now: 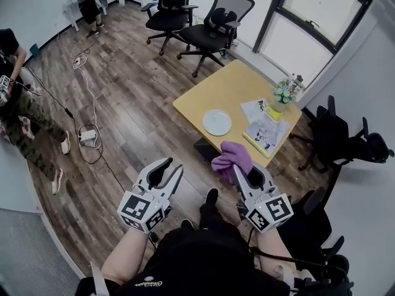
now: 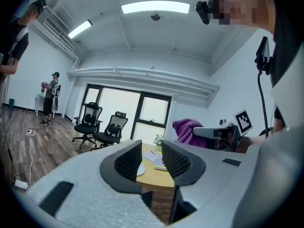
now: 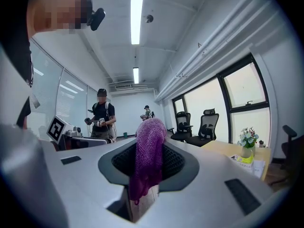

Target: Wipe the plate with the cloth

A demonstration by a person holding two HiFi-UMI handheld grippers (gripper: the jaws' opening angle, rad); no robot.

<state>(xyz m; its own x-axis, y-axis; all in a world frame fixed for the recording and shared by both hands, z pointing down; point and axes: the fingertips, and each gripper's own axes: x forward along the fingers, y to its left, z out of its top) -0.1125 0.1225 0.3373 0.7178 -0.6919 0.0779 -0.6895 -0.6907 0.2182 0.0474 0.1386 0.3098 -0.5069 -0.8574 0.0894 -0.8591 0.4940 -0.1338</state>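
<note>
A white plate (image 1: 216,122) lies on the near part of the yellow table (image 1: 229,86), well ahead of both grippers. A purple cloth (image 1: 232,160) hangs bunched from my right gripper (image 1: 245,171), which is shut on it above the floor, short of the table's near corner. In the right gripper view the cloth (image 3: 148,156) drapes down between the jaws of that gripper (image 3: 148,151). Level with it on the left, my left gripper (image 1: 173,165) is held open with nothing between its jaws. In the left gripper view the plate's edge (image 2: 139,169) shows through the gap of that gripper (image 2: 151,151).
Booklets (image 1: 265,129) and a small flower vase (image 1: 284,92) sit on the table's right part. Black office chairs (image 1: 210,26) stand beyond it, another chair (image 1: 345,142) to the right. A person (image 1: 21,106) stands at the left near cables and a power strip (image 1: 87,135) on the wooden floor.
</note>
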